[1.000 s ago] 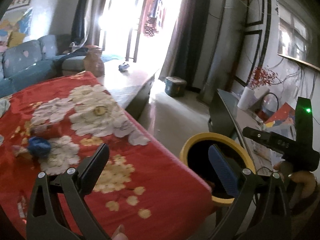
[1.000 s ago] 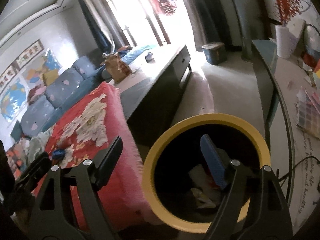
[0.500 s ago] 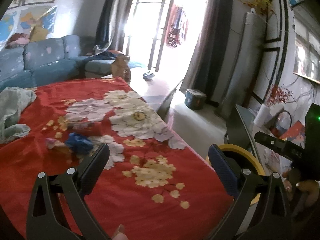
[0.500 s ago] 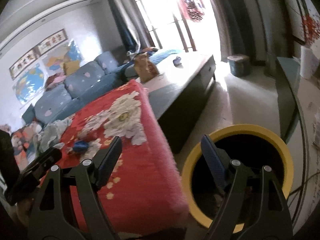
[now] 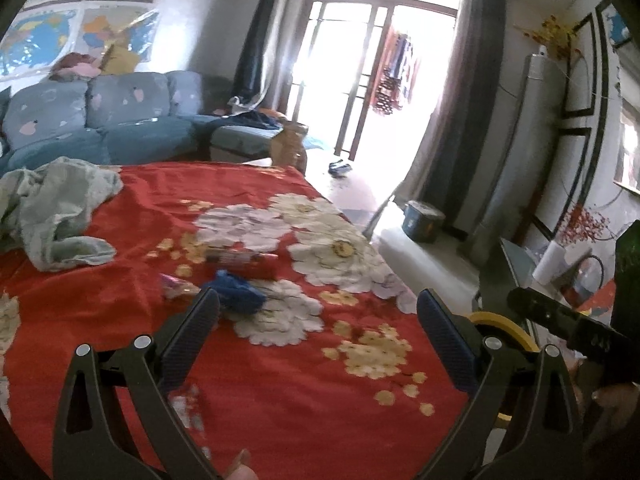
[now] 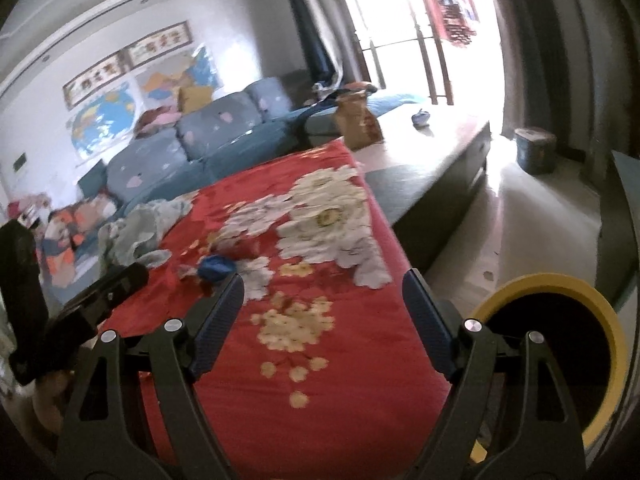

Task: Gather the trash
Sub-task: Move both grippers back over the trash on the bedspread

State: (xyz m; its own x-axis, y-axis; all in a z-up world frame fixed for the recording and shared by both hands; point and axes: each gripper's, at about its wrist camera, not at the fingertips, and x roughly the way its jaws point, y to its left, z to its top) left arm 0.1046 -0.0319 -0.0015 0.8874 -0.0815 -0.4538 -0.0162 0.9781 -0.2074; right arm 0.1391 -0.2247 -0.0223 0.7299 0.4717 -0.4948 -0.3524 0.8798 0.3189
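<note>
1. Trash lies in a small cluster on the red floral cloth (image 5: 280,400): a crumpled blue wad (image 5: 236,292), a pinkish wrapper (image 5: 176,290) touching its left side, and a red packet (image 5: 244,258) just behind them.
2. Red packet's long axis runs left to right in the left wrist view; the blue wad has no clear axis.
3. Printing on the packet is too blurred to read.
4. Left gripper (image 5: 318,320) is spread wide and empty above the cloth, the wad near its left finger.
5. Right gripper (image 6: 322,302) is likewise spread wide and empty.
6. Yellow-rimmed bin (image 6: 600,312) stands on the floor beside the cloth's right edge.
7. A pale green garment (image 5: 52,216) lies bunched on the cloth's far left.
</note>
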